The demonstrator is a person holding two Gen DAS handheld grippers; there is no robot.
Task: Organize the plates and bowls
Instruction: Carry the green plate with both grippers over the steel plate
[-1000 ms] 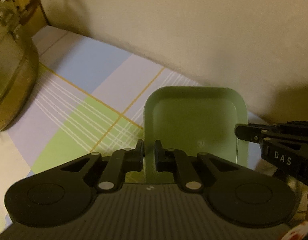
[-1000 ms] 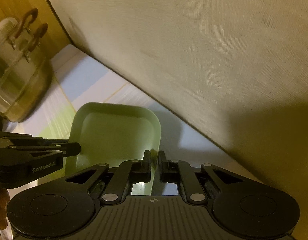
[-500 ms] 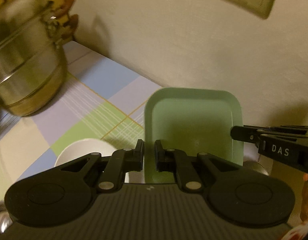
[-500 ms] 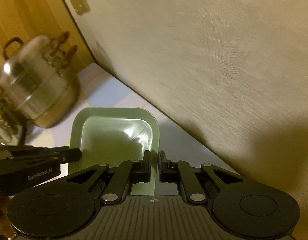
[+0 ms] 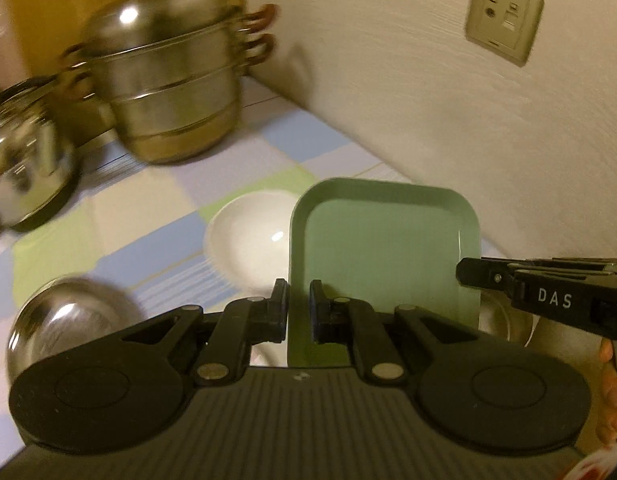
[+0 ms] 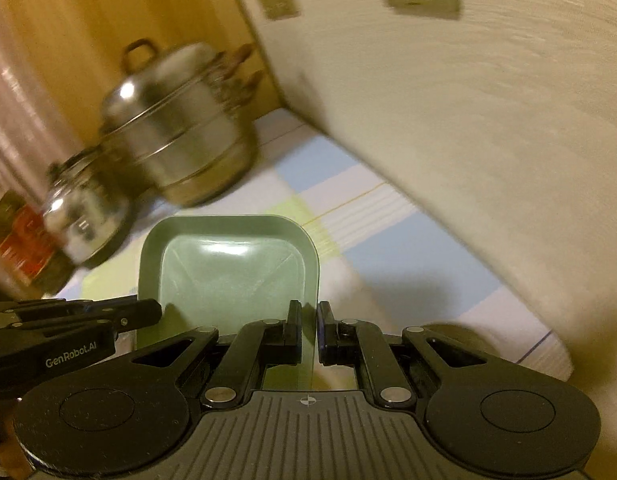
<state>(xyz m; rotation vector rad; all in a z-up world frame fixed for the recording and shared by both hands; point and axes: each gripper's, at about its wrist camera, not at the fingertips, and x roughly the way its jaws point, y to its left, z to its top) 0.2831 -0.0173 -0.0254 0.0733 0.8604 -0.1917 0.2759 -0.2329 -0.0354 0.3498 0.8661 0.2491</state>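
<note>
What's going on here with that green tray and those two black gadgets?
A person is tidying dishes using a pair of hand-held tongs. The left tongs and the right tongs are both clamped on the near rim of a green square plate, holding it above the checked tablecloth. Beneath it sit a white bowl and a steel bowl; a steamer pot stands in the corner.

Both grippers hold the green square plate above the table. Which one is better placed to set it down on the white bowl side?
Left, probably. The left gripper grips the green plate on the edge nearest the white bowl; the right gripper holds the opposite edge, toward the wall.
</note>
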